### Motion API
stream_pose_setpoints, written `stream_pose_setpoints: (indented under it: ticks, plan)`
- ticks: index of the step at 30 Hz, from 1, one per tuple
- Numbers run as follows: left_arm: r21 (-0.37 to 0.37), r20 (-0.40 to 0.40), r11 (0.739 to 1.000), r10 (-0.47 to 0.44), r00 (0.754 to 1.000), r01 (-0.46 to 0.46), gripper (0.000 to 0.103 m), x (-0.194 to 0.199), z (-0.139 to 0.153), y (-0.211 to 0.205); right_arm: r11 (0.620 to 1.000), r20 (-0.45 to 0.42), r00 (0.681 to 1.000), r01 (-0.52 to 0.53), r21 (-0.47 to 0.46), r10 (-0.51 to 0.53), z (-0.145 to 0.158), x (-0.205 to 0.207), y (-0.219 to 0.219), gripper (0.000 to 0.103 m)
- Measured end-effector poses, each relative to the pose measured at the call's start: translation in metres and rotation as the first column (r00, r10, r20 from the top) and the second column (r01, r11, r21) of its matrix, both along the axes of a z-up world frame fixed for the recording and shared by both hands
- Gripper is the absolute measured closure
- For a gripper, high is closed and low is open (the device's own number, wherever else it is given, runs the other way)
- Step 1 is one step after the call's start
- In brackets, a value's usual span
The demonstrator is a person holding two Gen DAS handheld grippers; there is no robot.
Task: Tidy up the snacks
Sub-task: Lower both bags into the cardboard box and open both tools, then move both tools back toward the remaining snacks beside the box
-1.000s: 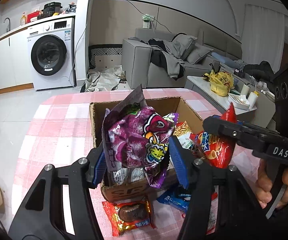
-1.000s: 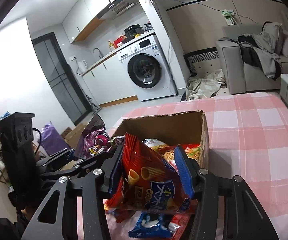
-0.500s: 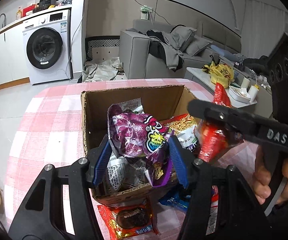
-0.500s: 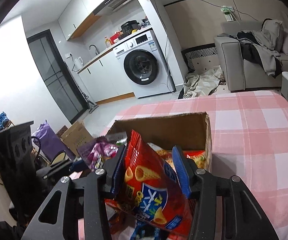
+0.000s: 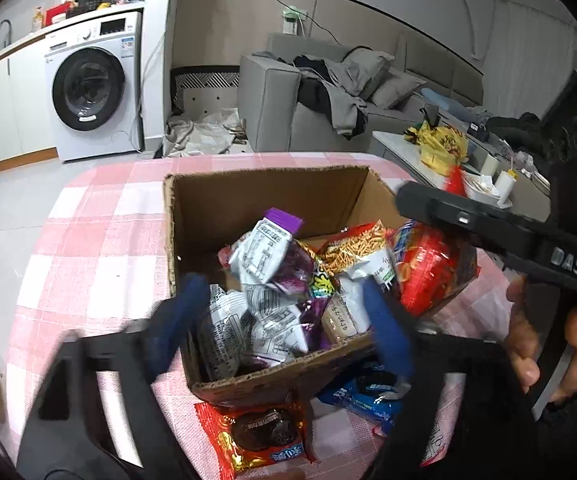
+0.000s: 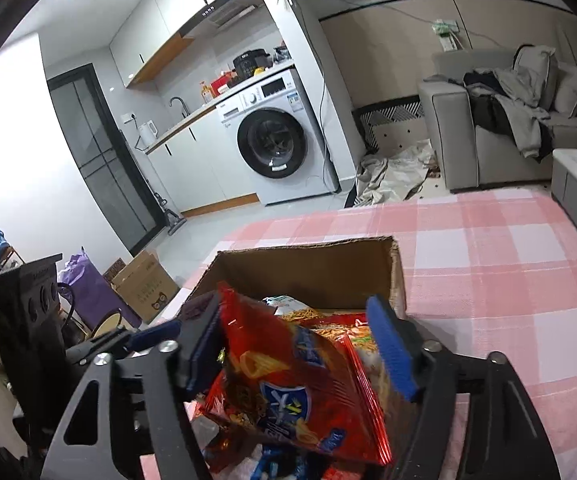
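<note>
Centre of left wrist frame: cardboard box [image 5: 224, 216] on pink-checked desk [image 5: 88, 240], purple snack bag [image 5: 284, 268] lying inside on other packets. Left gripper [image 5: 280, 316] jaws opening, bag free between them. Lower centre of right wrist frame: red chip bag [image 6: 288, 372] at box's near edge, right gripper [image 6: 300, 344] jaws opening — pads off it. Both bags light, crinkly, slippery, contents crushable; best pinched at sealed top seam — gently.

The left hand-held gripper [image 5: 280, 320], clamped on the purple bag [image 5: 288, 276] a second ago, is opening, and the bag now lies inside the box [image 5: 248, 208]. The right hand-held gripper [image 6: 296, 348] is opening too; the red bag [image 6: 300, 388] sags between its pads, over the box's near corner.
</note>
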State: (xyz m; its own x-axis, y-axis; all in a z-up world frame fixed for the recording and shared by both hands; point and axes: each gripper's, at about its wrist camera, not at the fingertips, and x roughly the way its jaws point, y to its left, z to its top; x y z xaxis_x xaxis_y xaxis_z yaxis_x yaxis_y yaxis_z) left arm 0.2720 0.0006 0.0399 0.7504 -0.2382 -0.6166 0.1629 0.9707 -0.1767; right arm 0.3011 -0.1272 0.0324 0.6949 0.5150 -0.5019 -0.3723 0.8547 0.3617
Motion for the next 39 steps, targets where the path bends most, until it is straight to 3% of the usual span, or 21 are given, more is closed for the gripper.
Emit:
stream_pose_setpoints:
  ticks: [2,4,6,10,12,25,33,39]
  plan:
    - [0.006,0.005,1.000,0.012,1.000,-0.012,0.015,-0.004,0.003,0.001,1.000,0.007,1.000,0.020,0.000,-0.020,0.003,-0.006,-0.005,0.016]
    - [0.007,0.004,1.000,0.024,1.000,-0.024,0.011,-0.009,0.006,0.002,0.999,0.014,0.999,0.033,0.004,-0.034,0.006,-0.008,-0.008,0.016]
    - [0.012,0.010,0.999,0.053,0.999,-0.053,0.001,-0.017,0.008,0.004,0.999,0.013,0.999,0.042,-0.001,-0.042,0.009,-0.010,-0.009,0.008]
    - [-0.007,0.025,0.997,0.077,0.997,-0.077,0.001,-0.035,0.014,0.016,0.999,0.009,0.999,0.038,-0.008,-0.038,0.013,-0.014,-0.006,0.007]
    - [-0.006,0.030,0.996,0.088,0.996,-0.088,0.001,-0.042,0.016,0.020,0.999,0.010,0.999,0.032,-0.019,-0.031,0.014,-0.018,-0.004,0.001]
    - [0.011,0.035,0.990,0.142,0.989,-0.143,0.001,-0.102,0.010,0.043,0.997,-0.036,0.998,0.051,-0.065,-0.054,0.002,-0.057,-0.017,0.000]
    - [0.017,-0.013,0.989,0.147,0.989,-0.147,0.001,-0.114,-0.013,0.042,0.995,-0.115,0.991,0.057,-0.081,-0.066,-0.023,-0.077,-0.029,0.000]
    - [0.017,-0.061,0.990,0.142,0.988,-0.141,0.001,-0.106,-0.036,0.042,0.985,-0.131,0.986,0.079,-0.153,-0.099,-0.037,-0.087,-0.034,0.000]
